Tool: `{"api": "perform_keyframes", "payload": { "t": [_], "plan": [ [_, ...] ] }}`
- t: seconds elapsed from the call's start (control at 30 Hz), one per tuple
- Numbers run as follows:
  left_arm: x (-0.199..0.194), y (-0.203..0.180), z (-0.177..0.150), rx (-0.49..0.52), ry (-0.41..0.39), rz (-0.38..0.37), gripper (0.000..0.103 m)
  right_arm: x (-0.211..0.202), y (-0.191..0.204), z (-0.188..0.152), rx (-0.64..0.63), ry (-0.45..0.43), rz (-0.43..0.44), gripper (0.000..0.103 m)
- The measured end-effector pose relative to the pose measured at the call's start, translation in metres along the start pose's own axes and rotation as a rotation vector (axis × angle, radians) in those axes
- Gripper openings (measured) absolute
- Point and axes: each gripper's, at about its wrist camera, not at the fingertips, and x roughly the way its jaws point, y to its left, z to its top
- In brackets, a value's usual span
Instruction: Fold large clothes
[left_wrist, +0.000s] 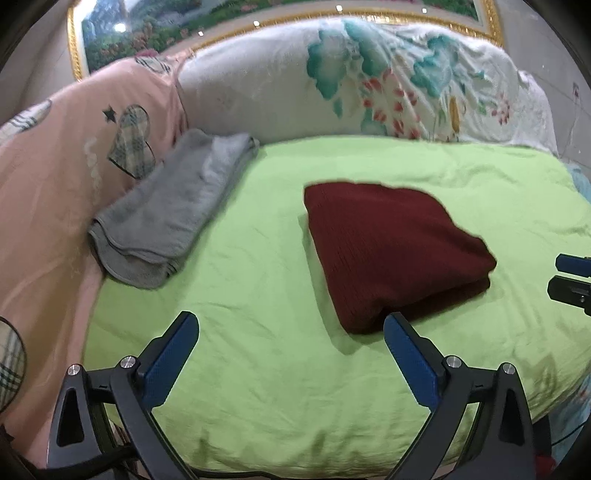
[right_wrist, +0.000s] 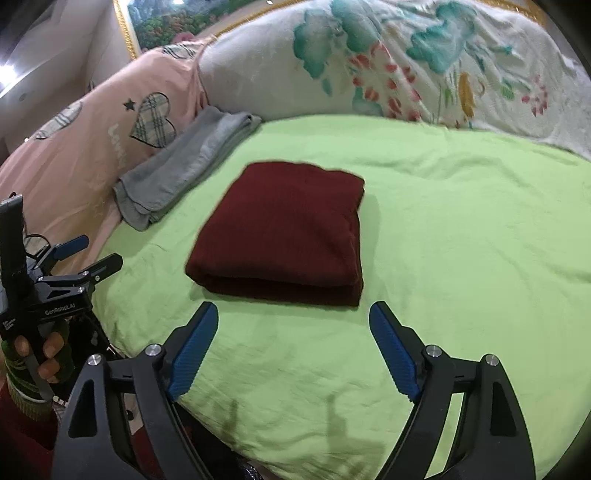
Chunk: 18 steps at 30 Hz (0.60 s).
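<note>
One dark red garment (right_wrist: 284, 229) lies folded into a thick, squarish stack on the green sheet (right_wrist: 461, 240), roughly mid-bed. Its top face is smooth with a fine ribbed knit, and the near edge shows two rounded layers stacked one on the other. In the left wrist view the same garment (left_wrist: 391, 251) sits right of centre, one near corner just beyond the right blue fingertip.

One grey folded cloth (right_wrist: 184, 166) lies far left of it, apart from it, against a pink pillow (right_wrist: 92, 147) printed with plaid hearts. One white floral pillow (right_wrist: 406, 62) runs along the far side of the bed, below a gold-framed picture (left_wrist: 155, 33).

Two grippers are in play. The right gripper (right_wrist: 293, 312) hangs just near of the garment, its fingers spread wide and holding nothing. The left gripper (left_wrist: 291, 323) is likewise spread wide and empty over bare sheet, near and left of the garment.
</note>
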Motion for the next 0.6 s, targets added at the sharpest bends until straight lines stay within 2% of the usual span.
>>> {"api": "perform_keyframes", "payload": {
  "t": [0.23, 0.6],
  "plan": [
    [0.045, -0.02, -0.016, 0.015, 0.112, -0.018, 0.101, 0.031, -0.014, -0.01, 0.054, 0.058, -0.018, 0.084],
    [0.07, -0.015, -0.017, -0.035, 0.148, 0.006, 0.101, 0.06, -0.011, -0.009, 0.048, 0.105, -0.025, 0.084]
  ]
}}
